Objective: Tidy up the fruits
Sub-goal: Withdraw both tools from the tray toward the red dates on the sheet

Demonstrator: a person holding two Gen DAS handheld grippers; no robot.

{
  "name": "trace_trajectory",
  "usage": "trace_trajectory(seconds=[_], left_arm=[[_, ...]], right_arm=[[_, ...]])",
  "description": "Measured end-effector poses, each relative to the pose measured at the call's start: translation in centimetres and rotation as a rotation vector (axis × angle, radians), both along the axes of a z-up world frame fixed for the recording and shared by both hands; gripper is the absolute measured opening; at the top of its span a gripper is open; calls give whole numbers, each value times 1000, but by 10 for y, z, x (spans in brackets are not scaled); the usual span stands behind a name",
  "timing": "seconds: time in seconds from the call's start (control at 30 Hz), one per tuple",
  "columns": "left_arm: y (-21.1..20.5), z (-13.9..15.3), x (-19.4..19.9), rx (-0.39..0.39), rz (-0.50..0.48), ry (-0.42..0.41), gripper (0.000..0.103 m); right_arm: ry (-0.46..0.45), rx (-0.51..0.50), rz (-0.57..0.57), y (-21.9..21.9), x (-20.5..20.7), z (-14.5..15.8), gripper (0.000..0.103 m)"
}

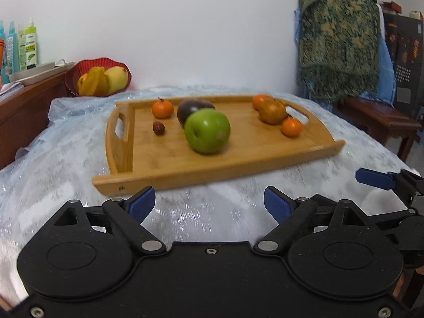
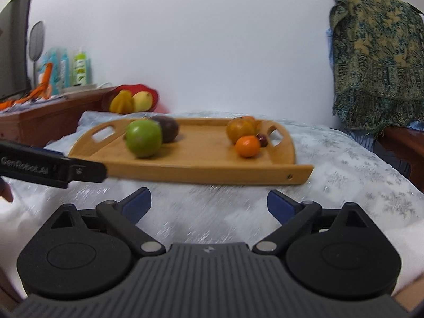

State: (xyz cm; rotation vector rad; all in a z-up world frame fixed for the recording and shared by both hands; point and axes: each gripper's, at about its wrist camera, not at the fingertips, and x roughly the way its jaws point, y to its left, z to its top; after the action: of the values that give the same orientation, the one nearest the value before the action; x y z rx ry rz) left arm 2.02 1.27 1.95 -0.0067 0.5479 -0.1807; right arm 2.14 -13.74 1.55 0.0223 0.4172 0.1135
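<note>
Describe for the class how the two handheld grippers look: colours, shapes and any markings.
Both grippers, left and right, are black, with round disc housings, silver pivot pins, angular linkage arms and blue finger pads. The right's body is ribbed grey. The left's side reads "GenRobot.AI".

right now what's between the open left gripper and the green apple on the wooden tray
In the left wrist view, between the left gripper and the round green apple: pale patterned cloth, then the wooden tray's near rim and bare floor.

3 tangerines [image 1: 162,109], 1 green apple [image 1: 207,131]
</note>
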Motion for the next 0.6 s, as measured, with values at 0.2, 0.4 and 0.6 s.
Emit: trace_trajectory(seconds=[0.2,0.4,0.6], left_arm=[[3,-10,-16,27,-23,58,83],[10,-14,-24,9,-59,118,54],[11,-12,-21,-43,-108,167,36]], right_arm=[[18,3,49,11,-13,-4,100],[34,-12,103,22,-18,-8,100],[49,-52,119,30,-19,-12,100]])
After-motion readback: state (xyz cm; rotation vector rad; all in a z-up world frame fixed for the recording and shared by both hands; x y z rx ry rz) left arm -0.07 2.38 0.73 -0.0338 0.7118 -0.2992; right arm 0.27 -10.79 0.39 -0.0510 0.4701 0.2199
